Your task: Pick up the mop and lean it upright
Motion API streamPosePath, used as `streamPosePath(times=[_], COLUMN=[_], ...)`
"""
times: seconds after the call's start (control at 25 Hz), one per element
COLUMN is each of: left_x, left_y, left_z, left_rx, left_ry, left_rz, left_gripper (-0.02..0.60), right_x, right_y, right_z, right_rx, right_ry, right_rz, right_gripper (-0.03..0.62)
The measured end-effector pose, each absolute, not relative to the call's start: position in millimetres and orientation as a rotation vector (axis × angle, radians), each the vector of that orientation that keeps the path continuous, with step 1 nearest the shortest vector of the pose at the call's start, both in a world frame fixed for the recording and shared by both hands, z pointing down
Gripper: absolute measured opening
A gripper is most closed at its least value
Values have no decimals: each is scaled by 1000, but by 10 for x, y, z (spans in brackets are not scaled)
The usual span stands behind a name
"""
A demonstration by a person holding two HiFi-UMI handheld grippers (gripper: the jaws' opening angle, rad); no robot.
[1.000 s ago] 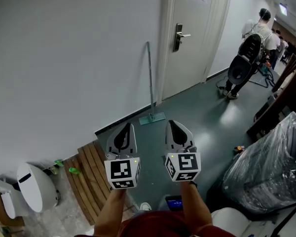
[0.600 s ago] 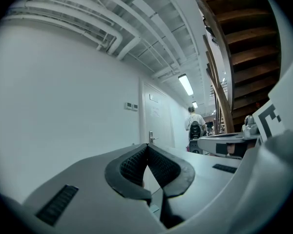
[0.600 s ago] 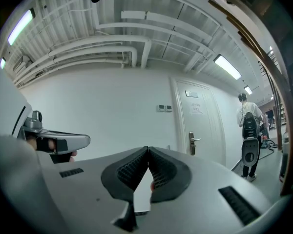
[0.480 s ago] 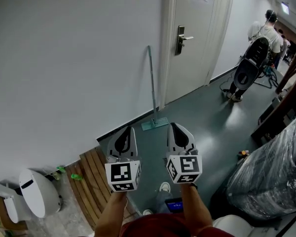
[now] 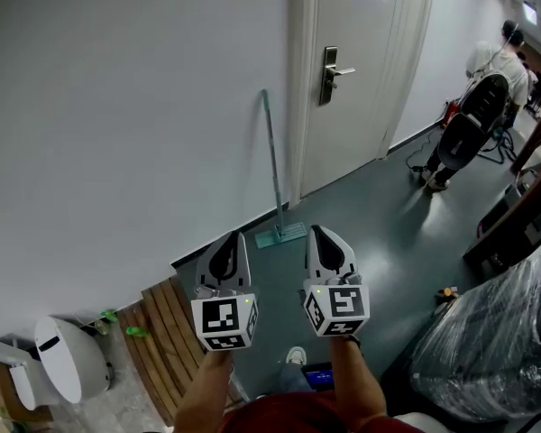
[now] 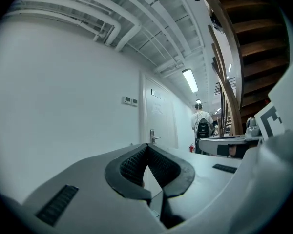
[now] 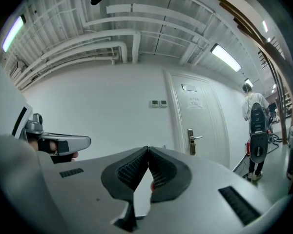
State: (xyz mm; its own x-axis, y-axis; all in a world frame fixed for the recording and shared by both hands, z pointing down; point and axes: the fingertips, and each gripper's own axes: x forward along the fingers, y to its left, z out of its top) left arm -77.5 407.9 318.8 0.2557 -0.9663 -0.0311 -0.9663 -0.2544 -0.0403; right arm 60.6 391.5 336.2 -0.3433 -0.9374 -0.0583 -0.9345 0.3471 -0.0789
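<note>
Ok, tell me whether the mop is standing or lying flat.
Standing: the mop leans on the wall, head on the floor.

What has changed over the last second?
The left gripper and right gripper, held side by side, have come closer to the mop. Nothing was taken hold of or let go. Unchanged: both shut and empty, the mop leaning upright against the wall.

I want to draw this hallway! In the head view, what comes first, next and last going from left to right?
White rounded object → wooden slats → mop → door → person with a backpack.
</note>
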Motion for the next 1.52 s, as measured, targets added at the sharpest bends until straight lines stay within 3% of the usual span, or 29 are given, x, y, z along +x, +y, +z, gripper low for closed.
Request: streamPosePath(times=[0.76,1.52], left_x=[-161,-564], left_y=[2756,1466], left_z=[3220,3352], left_rx=[-2395,-2441], left_ry=[1961,1961], left_rz=[-14,1], left_gripper=[14,14], right_x=[1256,807], right_y=[2524,1277], right_z=[3413,3521], right_rx=[-1670,-1701], right_ry=[2520,2554], right_rz=[-80,-69], right_gripper=[15,15])
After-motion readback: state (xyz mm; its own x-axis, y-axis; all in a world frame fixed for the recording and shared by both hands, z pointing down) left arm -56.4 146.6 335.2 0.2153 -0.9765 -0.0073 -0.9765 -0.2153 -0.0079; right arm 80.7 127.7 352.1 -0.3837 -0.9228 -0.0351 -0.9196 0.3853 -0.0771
